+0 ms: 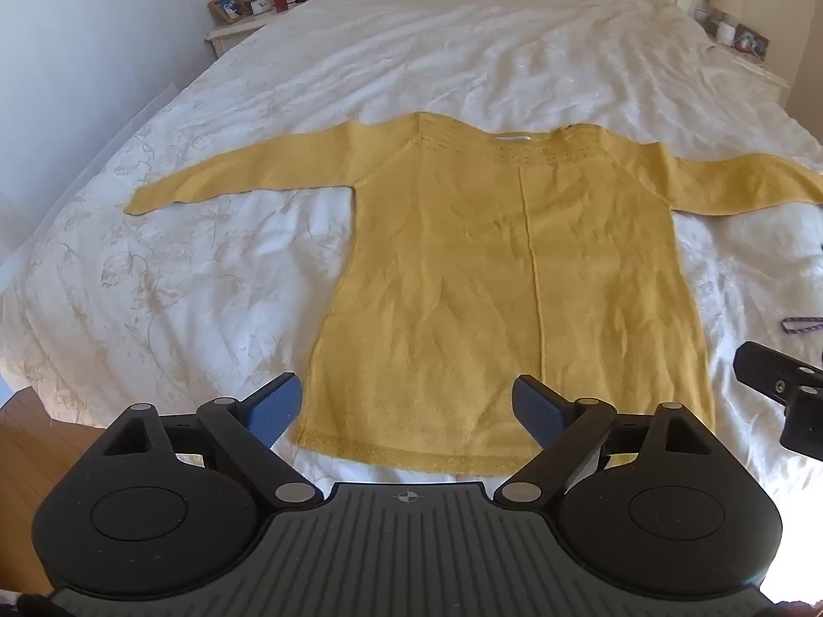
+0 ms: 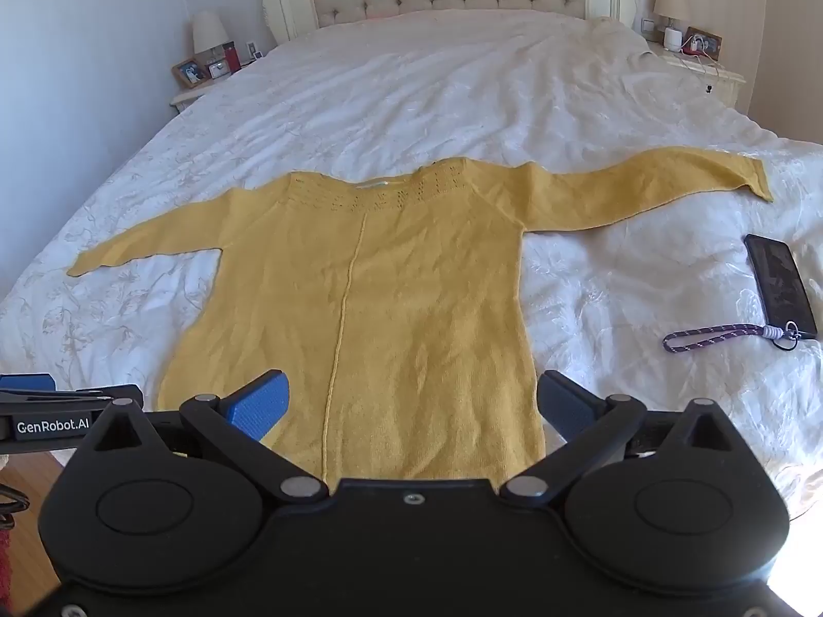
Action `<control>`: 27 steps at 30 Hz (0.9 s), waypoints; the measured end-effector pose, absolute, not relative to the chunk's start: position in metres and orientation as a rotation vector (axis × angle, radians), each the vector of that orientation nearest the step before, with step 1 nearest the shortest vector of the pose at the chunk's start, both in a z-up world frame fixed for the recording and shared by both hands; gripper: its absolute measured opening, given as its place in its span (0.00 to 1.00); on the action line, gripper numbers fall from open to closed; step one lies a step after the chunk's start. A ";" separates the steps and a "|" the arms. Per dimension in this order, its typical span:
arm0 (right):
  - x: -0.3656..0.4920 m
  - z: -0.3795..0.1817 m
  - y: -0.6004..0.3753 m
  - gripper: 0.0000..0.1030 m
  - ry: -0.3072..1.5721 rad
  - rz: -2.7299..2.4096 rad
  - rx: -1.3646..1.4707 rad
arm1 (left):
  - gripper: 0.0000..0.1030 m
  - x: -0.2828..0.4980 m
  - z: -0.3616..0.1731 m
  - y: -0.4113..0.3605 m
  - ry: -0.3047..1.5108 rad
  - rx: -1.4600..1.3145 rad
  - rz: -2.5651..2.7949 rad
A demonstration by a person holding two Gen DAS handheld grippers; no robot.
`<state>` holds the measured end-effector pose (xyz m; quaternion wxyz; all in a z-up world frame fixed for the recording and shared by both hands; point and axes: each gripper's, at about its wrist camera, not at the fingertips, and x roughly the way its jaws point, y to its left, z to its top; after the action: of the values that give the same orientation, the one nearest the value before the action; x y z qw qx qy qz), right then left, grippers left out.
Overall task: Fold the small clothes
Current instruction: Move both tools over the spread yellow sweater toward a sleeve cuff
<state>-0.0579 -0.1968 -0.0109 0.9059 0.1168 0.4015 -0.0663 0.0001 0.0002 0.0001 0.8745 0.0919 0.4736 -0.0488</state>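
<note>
One yellow sweater [image 1: 514, 277] flat on bed [image 1: 411, 61], sleeves out.
L tongs [image 1: 409, 411] & R tongs [image 2: 414, 406] released, over hem, nothing gripped.

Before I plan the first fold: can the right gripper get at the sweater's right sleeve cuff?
Probably yes. The right gripper is open and empty, the yellow sweater lies flat, and nothing covers the cuff; the phone lies nearer, beside the path.

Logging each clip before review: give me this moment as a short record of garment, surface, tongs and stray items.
garment: yellow sweater, spread flat, sleeves out, unfolded
surface: white bed
left tongs: open, above the hem, holding nothing
right tongs: open, above the hem, holding nothing
stray items: phone with a strap, right of the sweater
</note>
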 end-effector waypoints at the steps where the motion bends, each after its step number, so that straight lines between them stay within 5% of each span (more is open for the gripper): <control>1: -0.058 -0.011 -0.197 0.99 0.833 -0.137 0.241 | 0.87 0.000 0.000 0.000 0.983 0.207 -0.091; 27: -0.052 -0.018 -0.193 0.99 0.871 -0.129 0.247 | 0.87 0.001 -0.005 0.007 1.000 0.196 -0.083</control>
<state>-0.0525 -0.1929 -0.0183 0.8973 0.1193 0.4204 -0.0625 0.0006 0.0068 -0.0052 0.8723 0.0937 0.4783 -0.0396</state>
